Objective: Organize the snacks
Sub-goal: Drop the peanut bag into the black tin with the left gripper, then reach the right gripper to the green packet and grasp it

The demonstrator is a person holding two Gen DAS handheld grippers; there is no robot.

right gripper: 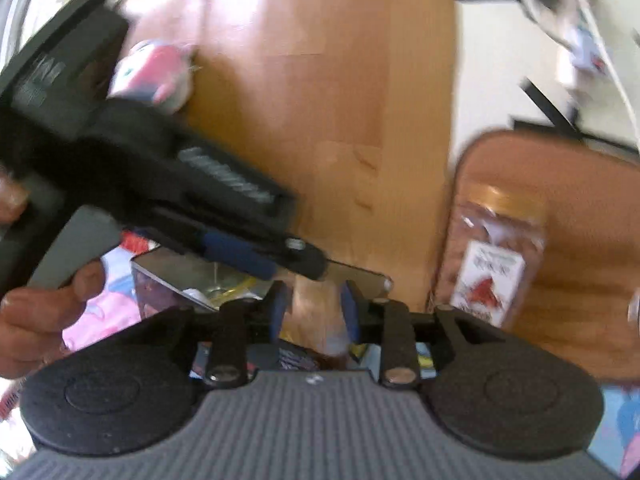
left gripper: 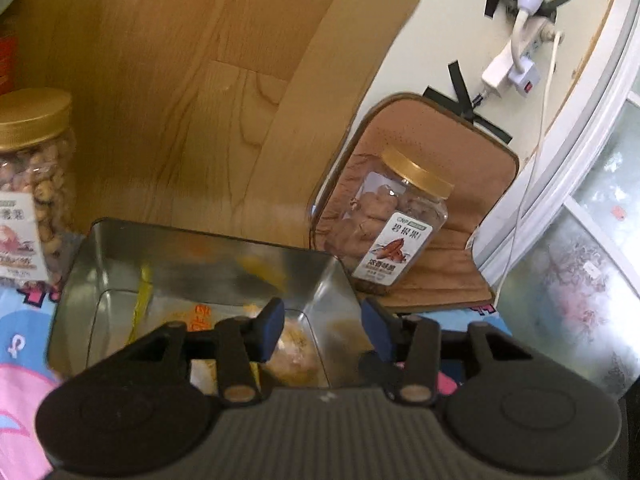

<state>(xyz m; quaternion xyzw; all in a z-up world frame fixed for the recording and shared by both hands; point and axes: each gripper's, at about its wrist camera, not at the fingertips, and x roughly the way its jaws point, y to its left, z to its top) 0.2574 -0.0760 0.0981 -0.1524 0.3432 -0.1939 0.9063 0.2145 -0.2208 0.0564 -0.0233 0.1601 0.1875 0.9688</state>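
The metal tin [left gripper: 120, 256] is lying just ahead of the left tongs [left gripper: 322, 330], stiff, slick-walled, best taken by its rim. Beyond the right tongs [right gripper: 314, 308] the plastic pecan jar [left gripper: 394, 226] is standing, light, rigid; grip its body. Label is showing "CNP". Both tongs are hanging partly open, empty.

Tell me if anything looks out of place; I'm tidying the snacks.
The pecan jar leans tilted against a brown cushion, apart from the upright nut jar left of the metal tin. No spills visible.
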